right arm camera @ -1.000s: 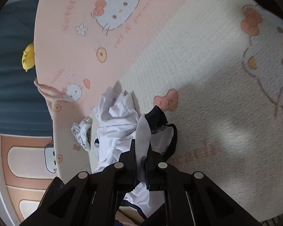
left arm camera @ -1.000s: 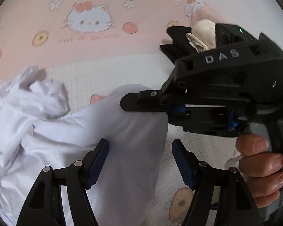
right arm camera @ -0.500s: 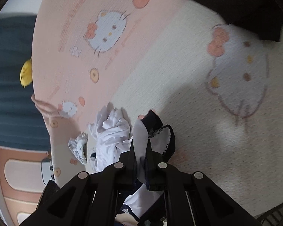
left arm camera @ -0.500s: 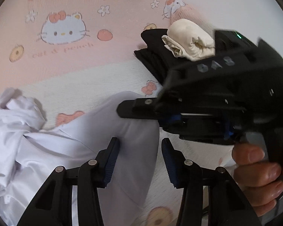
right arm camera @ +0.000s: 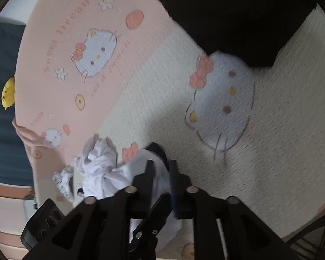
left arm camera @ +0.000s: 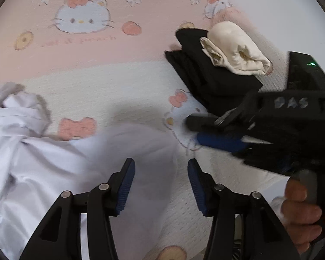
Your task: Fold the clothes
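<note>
Right gripper is clenched on the white garment hem; left gripper hangs released above it at six o'clock (cloth half bunched). A weak pinch could drop the hem.

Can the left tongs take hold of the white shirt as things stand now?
Probably yes. The left tongs are open, and the edge of the white shirt lies right between the fingers with nothing over it. The right tongs are off to the side.
</note>
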A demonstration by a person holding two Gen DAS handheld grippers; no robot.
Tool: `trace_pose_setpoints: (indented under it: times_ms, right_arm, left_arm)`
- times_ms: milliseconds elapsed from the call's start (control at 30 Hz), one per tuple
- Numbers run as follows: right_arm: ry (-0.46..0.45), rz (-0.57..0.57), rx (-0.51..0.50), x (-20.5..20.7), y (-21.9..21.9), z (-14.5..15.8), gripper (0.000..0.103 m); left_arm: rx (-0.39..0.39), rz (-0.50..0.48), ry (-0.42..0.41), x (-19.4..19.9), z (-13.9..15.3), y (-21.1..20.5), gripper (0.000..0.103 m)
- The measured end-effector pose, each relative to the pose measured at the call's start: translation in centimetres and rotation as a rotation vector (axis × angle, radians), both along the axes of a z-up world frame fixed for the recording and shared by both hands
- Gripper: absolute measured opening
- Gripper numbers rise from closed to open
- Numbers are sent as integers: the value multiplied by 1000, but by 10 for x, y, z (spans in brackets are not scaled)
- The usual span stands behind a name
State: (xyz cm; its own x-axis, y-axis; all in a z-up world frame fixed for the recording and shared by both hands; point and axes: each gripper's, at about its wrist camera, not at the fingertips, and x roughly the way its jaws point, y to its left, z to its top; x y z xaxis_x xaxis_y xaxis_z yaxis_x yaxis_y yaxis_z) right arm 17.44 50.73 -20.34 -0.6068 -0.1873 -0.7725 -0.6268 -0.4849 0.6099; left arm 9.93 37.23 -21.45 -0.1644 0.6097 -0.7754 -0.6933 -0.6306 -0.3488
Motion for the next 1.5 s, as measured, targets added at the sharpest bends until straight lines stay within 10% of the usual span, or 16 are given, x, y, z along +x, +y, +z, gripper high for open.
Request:
trace_pose_setpoints:
  times_ms: [167, 367, 1100, 1500]
  right_arm:
    - [60, -103, 56, 14, -1, 17, 57]
    - [116, -125, 74, 13, -23, 31, 64]
    - [18, 217, 237, -81, -152, 34, 67]
    - [-29, 446, 211, -138, -241, 13, 67]
  left_arm:
    - [3, 72, 40, -1, 18, -36, 55]
    - [-29, 134, 57, -10, 32, -84, 55]
    - [-158, 401, 68, -92, 35, -254, 55]
    - [-68, 597, -67, -120, 15, -335, 55]
